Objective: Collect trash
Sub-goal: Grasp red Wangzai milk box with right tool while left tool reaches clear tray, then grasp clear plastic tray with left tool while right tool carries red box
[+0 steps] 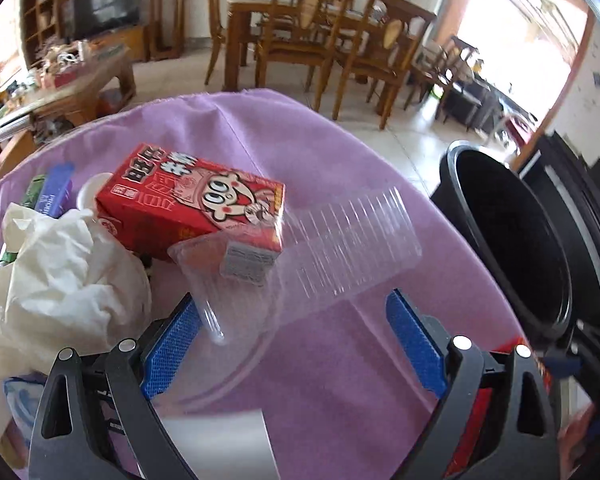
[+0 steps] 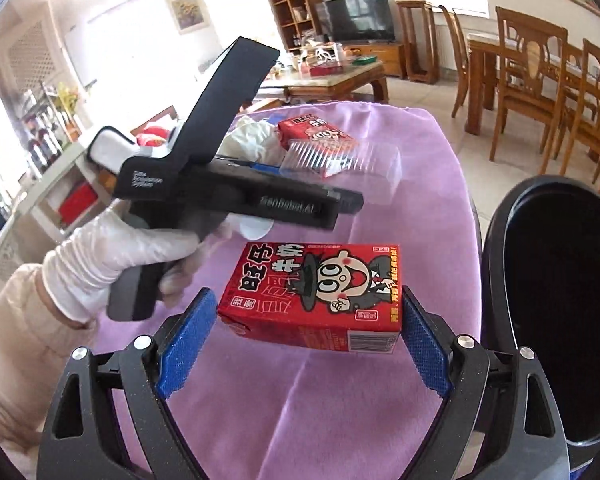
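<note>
The right tongs (image 2: 306,334) are clamped on a red milk carton (image 2: 320,296), held above the purple-covered desk (image 2: 300,420) just beside the black bin (image 2: 560,280); the left tongs (image 1: 292,340) stand apart around a clear plastic cup (image 1: 320,256) lying on its side. A second red carton (image 1: 192,204) rests against that cup, beside crumpled white tissue (image 1: 60,264); the gloved left hand (image 2: 140,256) grips its handle, the tool levelled toward the cup.
</note>
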### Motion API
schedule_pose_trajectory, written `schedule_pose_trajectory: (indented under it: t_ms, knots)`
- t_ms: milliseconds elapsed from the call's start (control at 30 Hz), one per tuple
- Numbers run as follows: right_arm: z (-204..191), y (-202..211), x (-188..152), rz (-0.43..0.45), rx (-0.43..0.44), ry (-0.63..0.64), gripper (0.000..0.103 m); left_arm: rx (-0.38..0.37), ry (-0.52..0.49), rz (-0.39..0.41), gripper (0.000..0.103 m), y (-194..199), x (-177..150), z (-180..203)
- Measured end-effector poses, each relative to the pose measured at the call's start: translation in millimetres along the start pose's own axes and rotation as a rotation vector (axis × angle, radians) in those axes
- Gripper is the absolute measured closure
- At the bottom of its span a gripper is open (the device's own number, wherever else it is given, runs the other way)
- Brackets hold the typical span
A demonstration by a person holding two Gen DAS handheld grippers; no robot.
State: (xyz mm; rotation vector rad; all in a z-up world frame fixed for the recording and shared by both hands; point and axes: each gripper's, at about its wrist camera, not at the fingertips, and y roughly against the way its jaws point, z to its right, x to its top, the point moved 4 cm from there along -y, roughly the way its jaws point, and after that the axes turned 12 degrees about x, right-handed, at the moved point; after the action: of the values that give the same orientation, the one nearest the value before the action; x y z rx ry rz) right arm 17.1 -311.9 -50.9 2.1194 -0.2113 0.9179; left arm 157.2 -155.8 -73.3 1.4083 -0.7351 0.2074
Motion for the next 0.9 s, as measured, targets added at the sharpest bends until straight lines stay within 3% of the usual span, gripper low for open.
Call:
schedule_pose_trajectory:
  t_ms: [33, 100, 133, 167, 267, 300, 433, 500, 633, 700, 733, 767, 800, 833, 900]
  knots:
    - [0, 2, 0, 0.003, 0.001, 0.005, 0.016, 0.001, 0.01, 0.009, 0.013, 1, 1, 0]
    - [-2, 4, -2, 0.011, -0.003, 0.012, 0.016, -0.04, 0.041, 0.03, 0.038, 4, 0, -1]
    - [-1, 3, -2, 0.014, -0.001, 0.012, 0.016, -0.064, 0.052, 0.022, 0.059, 4, -1, -2]
    - [0, 6, -3, 0.018, 0.0, 0.011, 0.016, -0.093, 0.072, 0.01, 0.072, 3, -3, -3]
    - [4, 12, -3, 0.034, -0.001, 0.009, 0.016, -0.118, 0.08, 0.012, 0.089, 5, -8, 1]
    - [5, 13, -4, 0.04, 0.002, 0.007, 0.016, -0.14, 0.085, 0.012, 0.09, 7, -10, 3]
    - [5, 21, -6, 0.048, 0.011, 0.012, 0.016, -0.207, 0.052, 0.039, 0.09, 21, -15, 15]
    - [6, 25, -8, 0.051, 0.014, 0.013, 0.016, -0.199, 0.035, 0.057, 0.089, 27, -13, 19]
    - [3, 31, -10, 0.065, 0.026, -0.002, 0.016, -0.076, 0.027, 0.136, 0.087, 36, 2, 12]
    - [5, 34, -11, 0.072, 0.025, -0.007, 0.016, -0.102, 0.02, 0.142, 0.084, 37, 13, 12]
    - [5, 35, -11, 0.074, 0.031, -0.008, 0.016, -0.099, 0.003, 0.15, 0.074, 38, 18, 14]
    - [5, 36, -12, 0.076, 0.038, -0.008, 0.016, -0.071, -0.034, 0.167, 0.052, 40, 25, 20]
    - [5, 37, -13, 0.077, 0.042, -0.008, 0.016, -0.037, -0.068, 0.19, 0.04, 42, 30, 26]
    - [4, 37, -13, 0.079, 0.045, -0.007, 0.016, -0.015, -0.09, 0.21, 0.021, 43, 33, 29]
    - [4, 38, -14, 0.08, 0.054, -0.008, 0.016, 0.043, -0.164, 0.242, 0.015, 43, 47, 42]
